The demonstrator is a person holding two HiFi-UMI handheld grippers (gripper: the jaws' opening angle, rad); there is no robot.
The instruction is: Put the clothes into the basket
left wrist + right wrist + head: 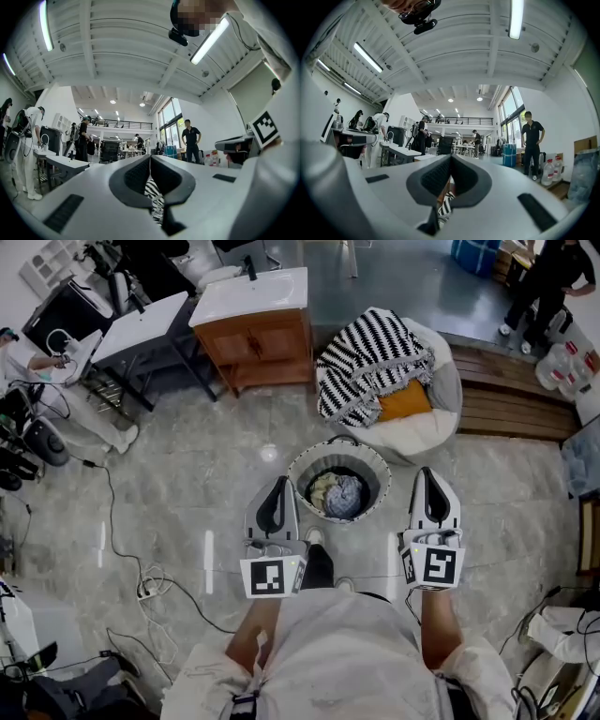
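currently, zigzag throw is draping over beanbag: likely soft, light, floppy; a bunched fold suits pinching. left hand-held gripper and right hand-held gripper are hovering pressed together, empty.

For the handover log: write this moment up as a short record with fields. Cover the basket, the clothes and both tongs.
basket: round white basket on the floor, between the two tongs in the head view
in basket: crumpled clothes
left tongs: shut, nothing held
right tongs: shut, nothing held
outside basket: black-and-white striped cloth and an orange item on the white seat beyond the basket
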